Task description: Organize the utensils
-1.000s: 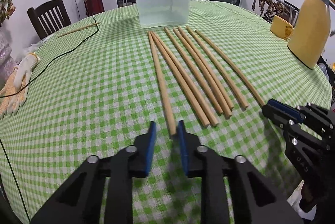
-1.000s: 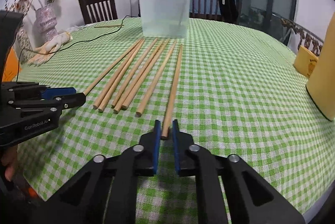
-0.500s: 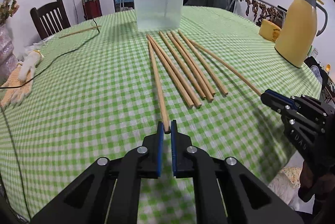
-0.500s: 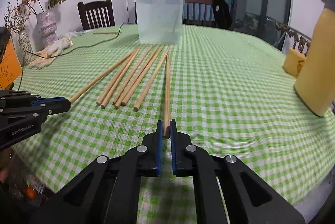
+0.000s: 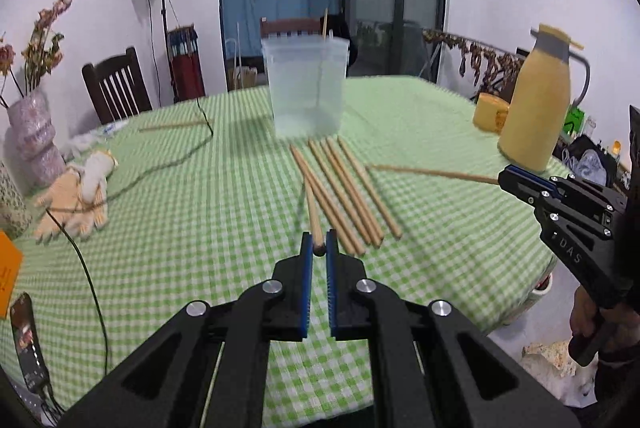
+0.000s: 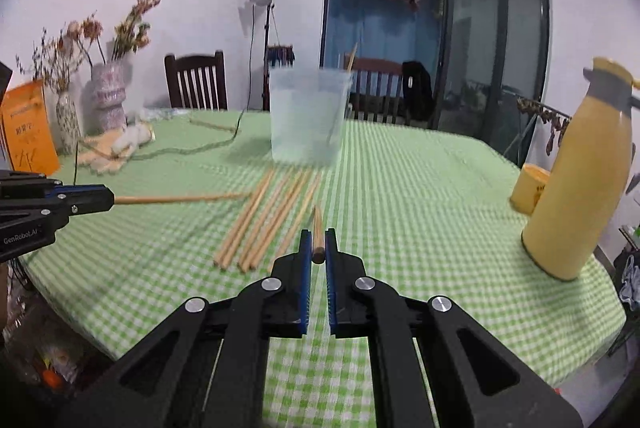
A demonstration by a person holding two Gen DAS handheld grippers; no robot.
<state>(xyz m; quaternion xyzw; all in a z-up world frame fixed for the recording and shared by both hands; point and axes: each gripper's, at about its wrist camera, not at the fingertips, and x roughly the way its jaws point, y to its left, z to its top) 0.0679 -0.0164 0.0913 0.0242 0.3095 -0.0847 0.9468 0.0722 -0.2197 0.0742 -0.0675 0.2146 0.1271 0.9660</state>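
A: So, from the left edge of the left wrist view, what's on the green checked tablecloth (image 5: pixel 208 228)?

B: At about nine o'clock lies a pair of work gloves (image 5: pixel 76 196), with a black cable (image 5: pixel 168 164) running past them. Just behind, at ten o'clock, stands a vase of dried flowers (image 5: pixel 34 144). A phone (image 5: pixel 28 340) lies at seven o'clock near the rim.

A: And the middle?

B: The left gripper (image 5: pixel 319 248) has its blue pads pinched on the near end of one wooden chopstick (image 5: pixel 312 212), which is tilted up off the cloth. Just right of it, five more chopsticks (image 5: pixel 348 188) lie side by side, fanning toward the clear plastic container (image 5: pixel 306 88) at twelve o'clock. One chopstick already stands inside that tub.

A: Further right?

B: At two o'clock stands a yellow thermos jug (image 5: pixel 536 108), a yellow cup (image 5: pixel 490 112) just beside it. At three o'clock the right gripper (image 5: pixel 504 178) comes in, clamped on the end of its own chopstick (image 5: pixel 432 172), held clear of the table.

A: Does the right wrist view agree?

B: Yes. At nine o'clock the left tool grips its stick; an orange box (image 6: pixel 30 128) sits behind. Dead centre, the right pads are closed on a chopstick end.
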